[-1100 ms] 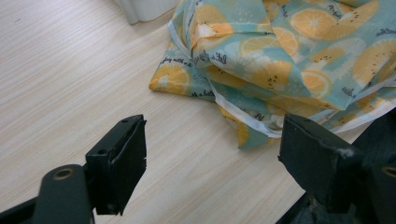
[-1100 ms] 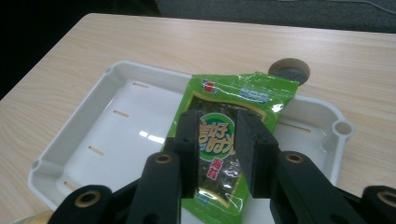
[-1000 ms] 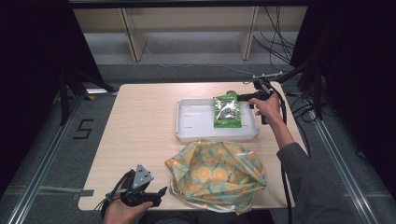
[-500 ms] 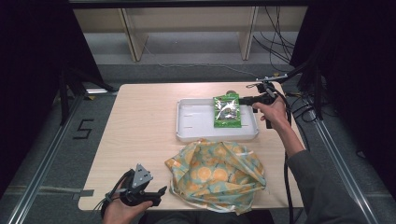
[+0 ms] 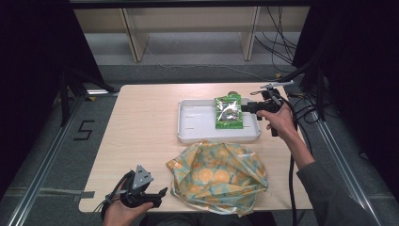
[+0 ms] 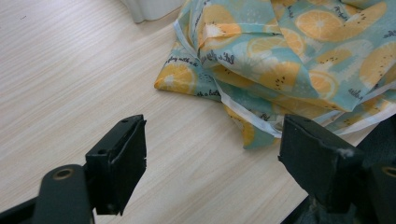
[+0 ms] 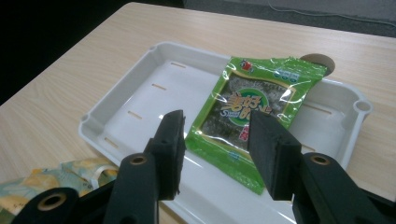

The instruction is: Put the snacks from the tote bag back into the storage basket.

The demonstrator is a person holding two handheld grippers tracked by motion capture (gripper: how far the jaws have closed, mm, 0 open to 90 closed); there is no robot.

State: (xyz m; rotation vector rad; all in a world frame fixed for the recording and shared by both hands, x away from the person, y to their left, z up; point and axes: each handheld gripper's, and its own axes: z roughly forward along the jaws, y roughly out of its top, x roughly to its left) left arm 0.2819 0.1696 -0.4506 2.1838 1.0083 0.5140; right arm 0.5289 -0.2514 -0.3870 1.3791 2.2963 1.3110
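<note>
Fingers point(image 7: 170, 140) parted above the green packet point(image 7: 254, 105), wooden table point(image 5: 141, 122) beneath.

Your grippers: left gripper point(image 5: 161, 194), right gripper point(image 5: 245, 108) — black, blocky jaws, brass-coloured rivets.
Your cables: black.
Your sleeve point(image 5: 336, 197): grey — right arm.

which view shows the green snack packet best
The right gripper view: the green snack packet lies close up in the white tray, its label showing. The high view shows it small; the left gripper view looks at the fruit-print bag.
</note>
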